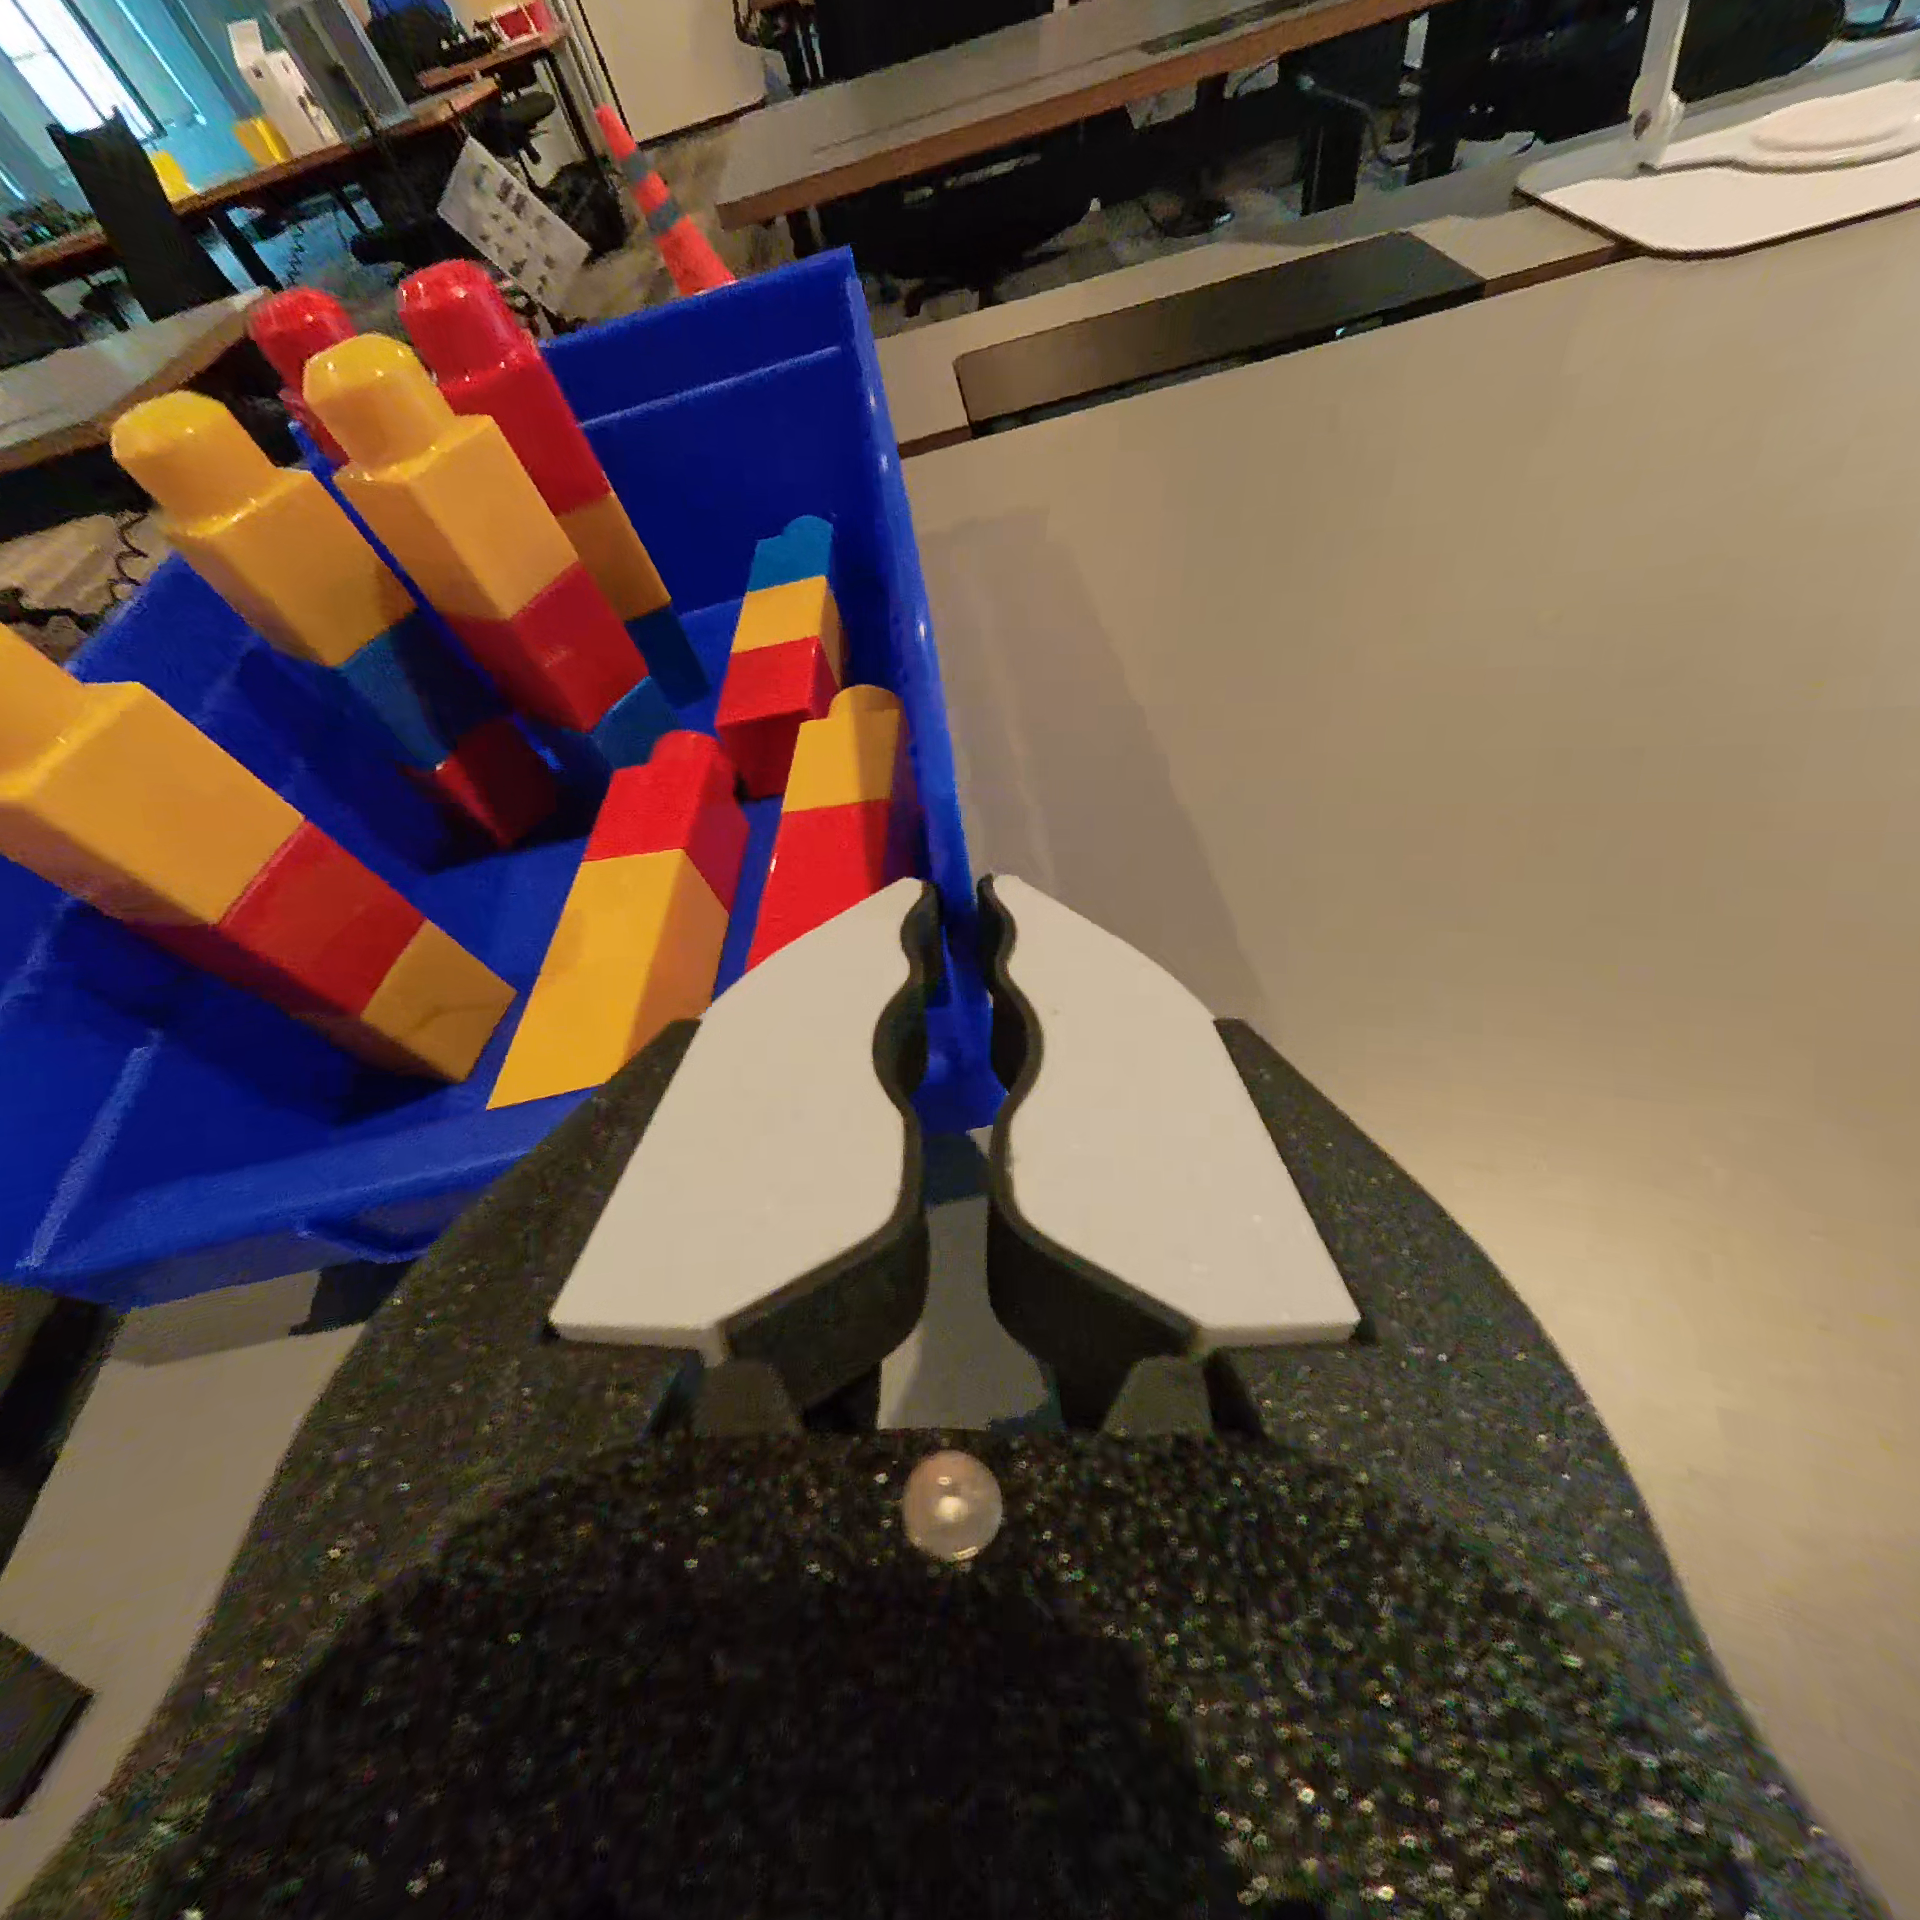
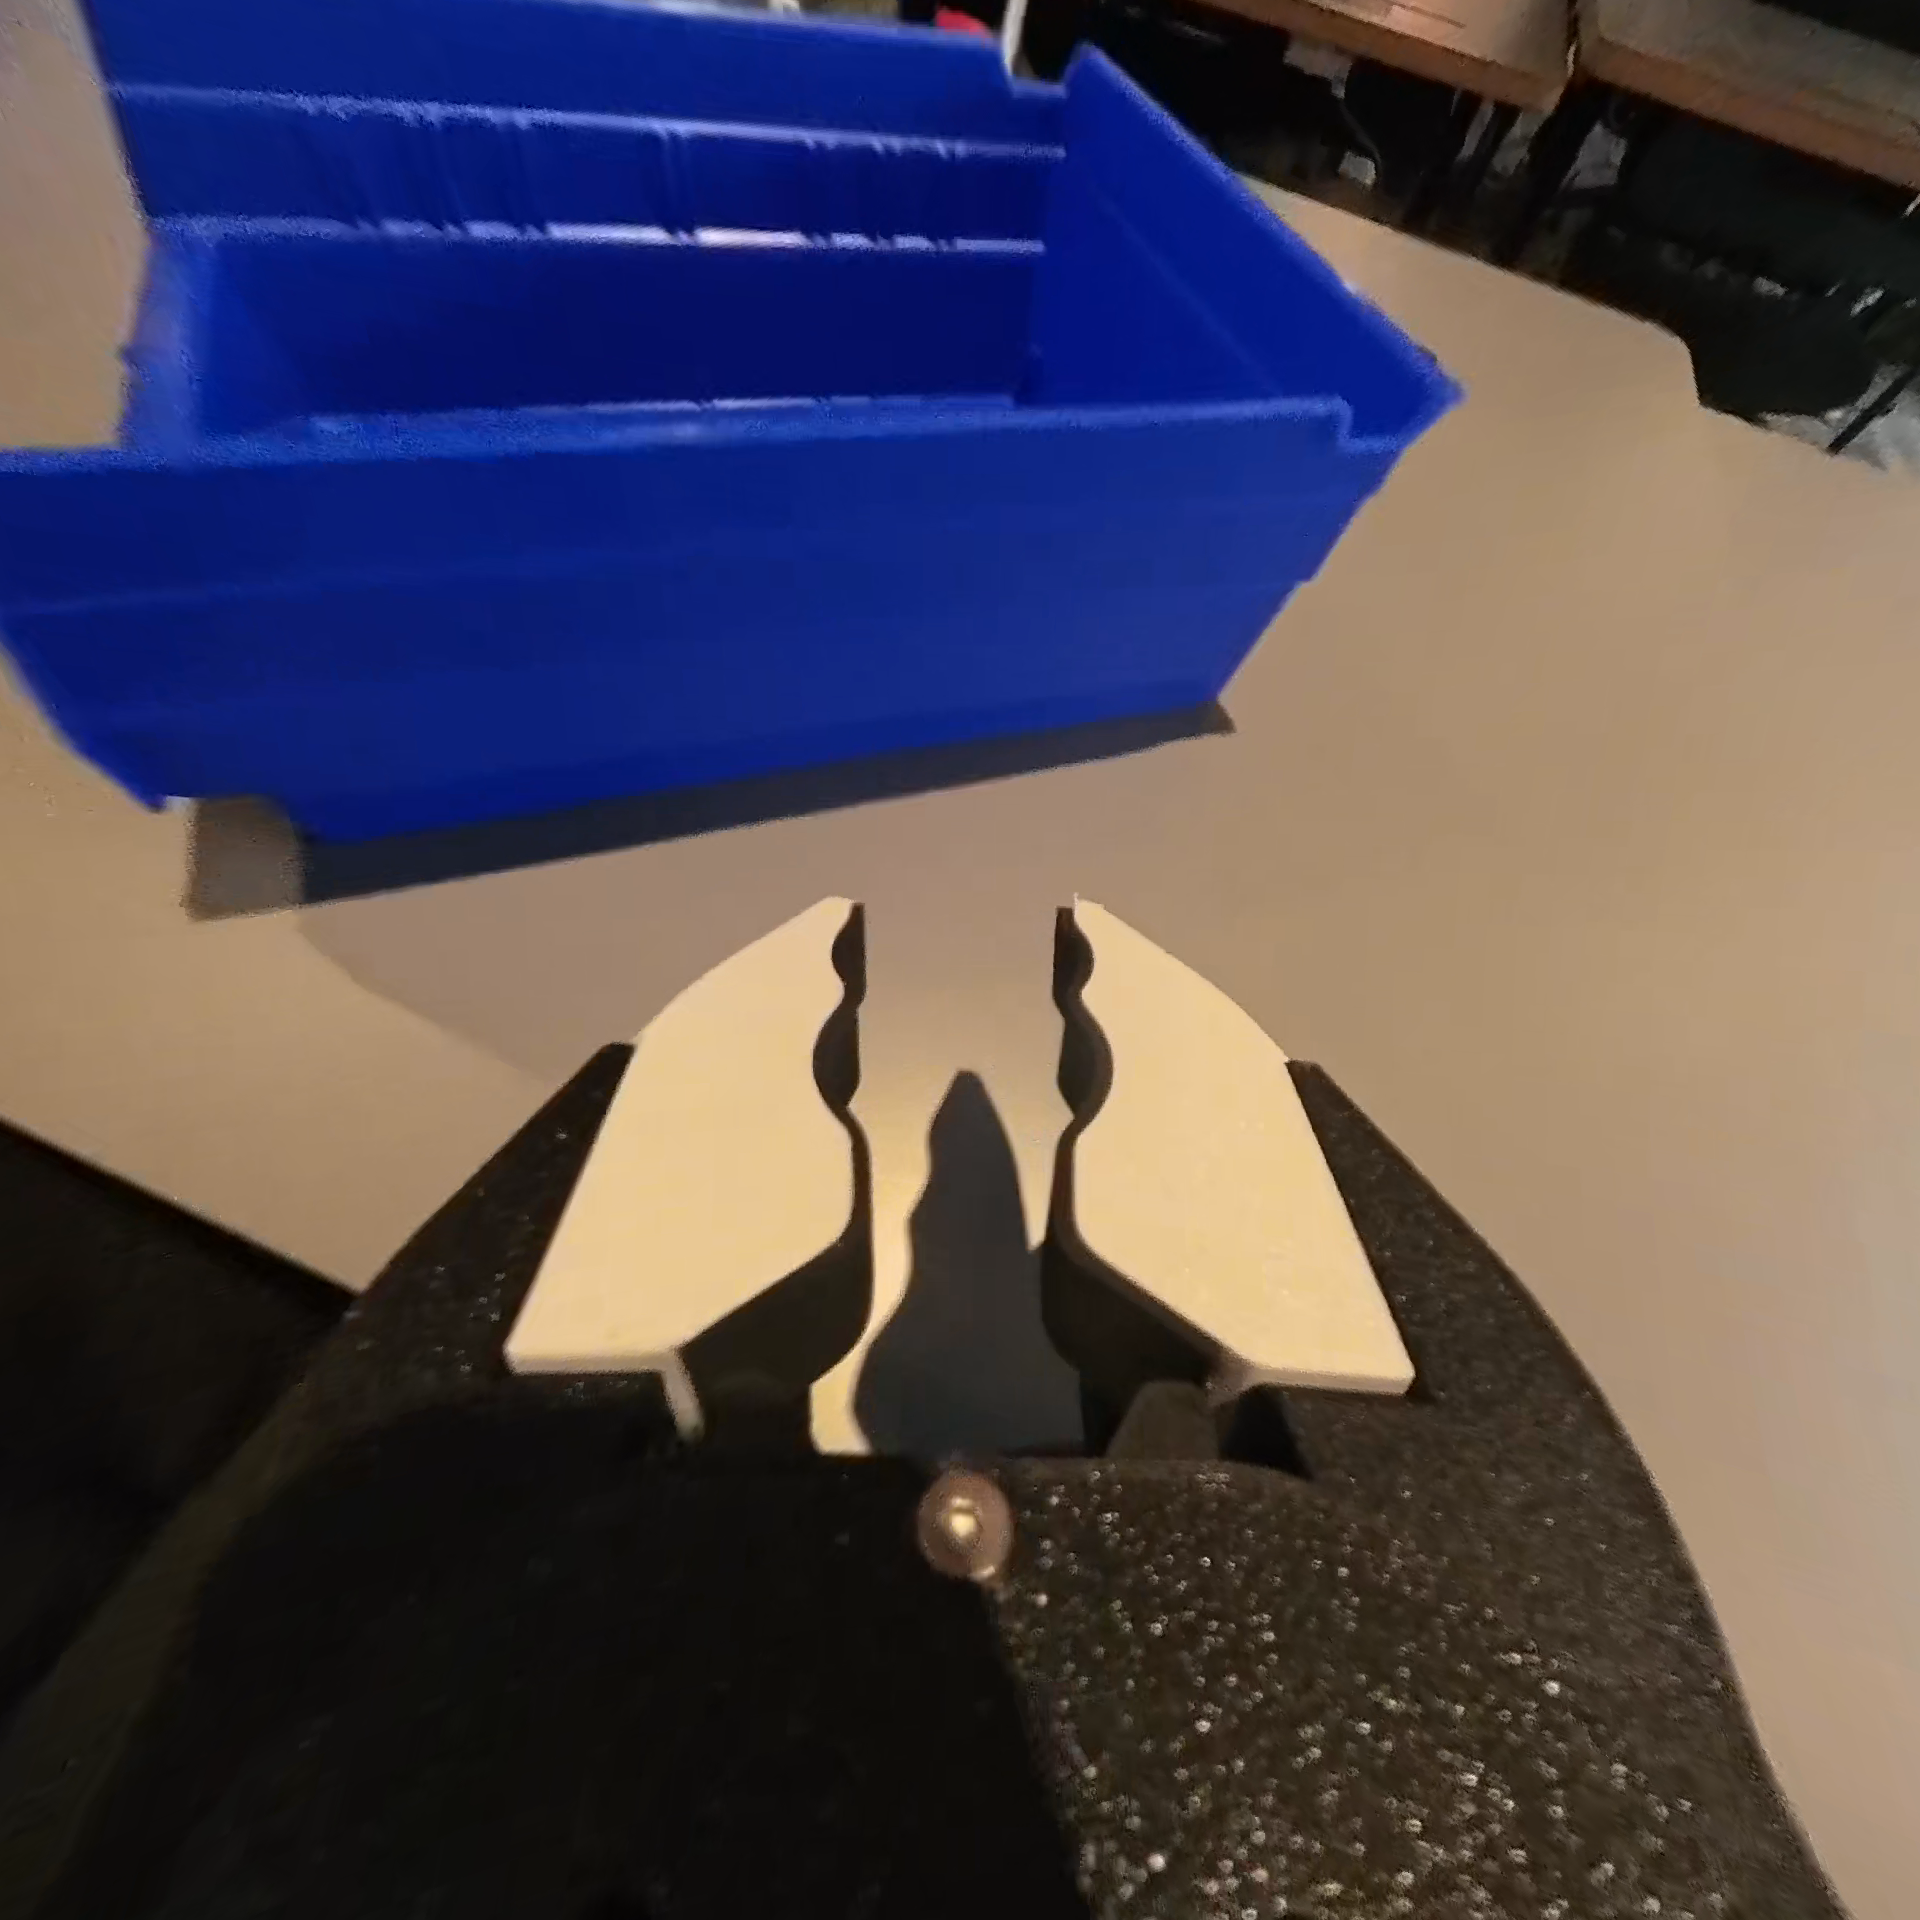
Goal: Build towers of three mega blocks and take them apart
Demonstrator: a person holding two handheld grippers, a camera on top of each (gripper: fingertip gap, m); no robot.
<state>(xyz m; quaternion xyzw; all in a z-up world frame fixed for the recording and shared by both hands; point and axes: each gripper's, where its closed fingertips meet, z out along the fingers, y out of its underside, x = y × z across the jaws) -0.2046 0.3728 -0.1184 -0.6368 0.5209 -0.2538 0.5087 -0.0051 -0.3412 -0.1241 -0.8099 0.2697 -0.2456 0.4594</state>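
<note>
My left gripper (image 1: 958,899) hangs over the near right corner of a blue bin (image 1: 717,436), its grey fingers nearly together with only a thin slit between them, clamped on nothing; the bin's right wall shows through that slit. Inside the bin, the block towers (image 1: 499,582) lean against one another in red, yellow and blue stacks. I count about seven (the crowding hides some bases, so the number is not certain). A blue divider (image 1: 416,582) runs between the taller stacks at the back. Behind the bin stands an orange cone (image 1: 665,208), and beyond it are long desks (image 1: 1039,94) and dark office chairs. My right gripper (image 2: 958,920) is held above the bare beige table (image 2: 1507,831), its fingers apart with nothing between them. Ahead of it sits a second blue bin (image 2: 675,592), blurred, crossed by two dividers; I see no blocks in it from here. I can read no writing on any of these things.
</note>
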